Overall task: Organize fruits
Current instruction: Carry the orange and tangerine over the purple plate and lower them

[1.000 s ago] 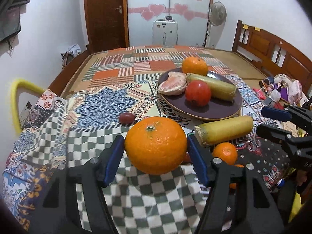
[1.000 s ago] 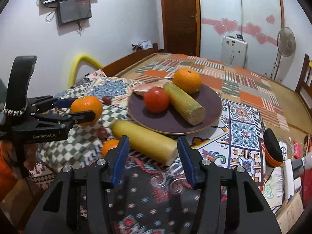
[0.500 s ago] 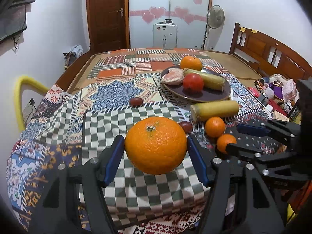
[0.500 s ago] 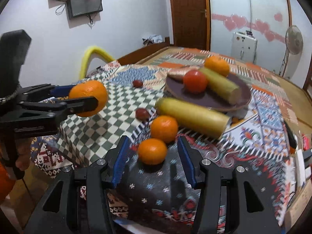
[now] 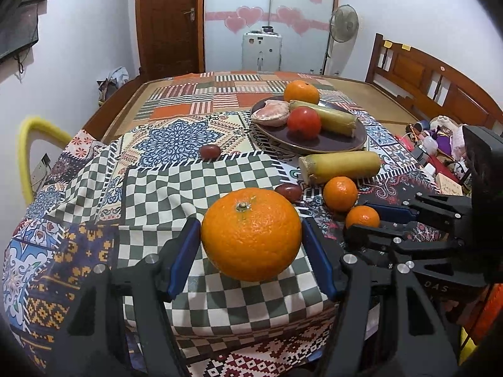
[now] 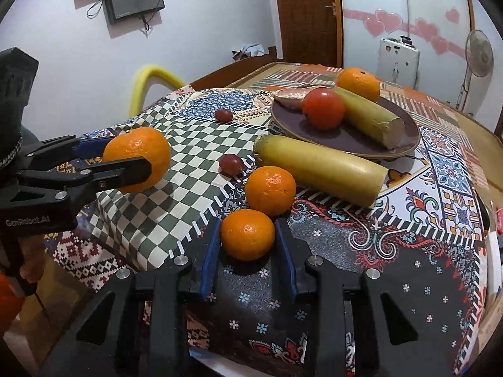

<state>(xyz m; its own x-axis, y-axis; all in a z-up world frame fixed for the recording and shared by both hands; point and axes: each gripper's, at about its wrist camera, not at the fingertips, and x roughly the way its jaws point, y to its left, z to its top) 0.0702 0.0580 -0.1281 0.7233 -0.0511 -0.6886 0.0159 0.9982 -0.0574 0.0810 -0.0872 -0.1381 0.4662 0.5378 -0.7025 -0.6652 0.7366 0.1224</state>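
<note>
Gripping a large round orange (image 5: 251, 234), the left claw (image 5: 251, 245) has its blue pads clamped on the fruit's two sides and holds it clear above the green-checked patch of the patchwork cloth (image 5: 176, 185) over the tabletop. Stem end faces up.

Right claw (image 6: 247, 245): jaws have just been closing; a small orange mandarin (image 6: 247, 234) sits between them on the dark floral patch, blue pads touching or very nearly touching its sides. Fruit rests on the cloth, not lifted.

Second small mandarin (image 6: 270, 190) just behind the first, touching or nearly so. Beside it a dark red date-like fruit (image 6: 231, 162); another of the same kind (image 6: 223, 115) lies farther back on the cloth.

Long yellow-green sugarcane section (image 6: 320, 169) lies on the cloth just in front of the dark brown round plate (image 6: 405, 128). On the plate: a red tomato (image 6: 323, 109), a second cane section (image 6: 367, 114), an orange (image 6: 358, 83) at the far rim, and a pale pink peeled fruit segment (image 6: 292, 95).
</note>
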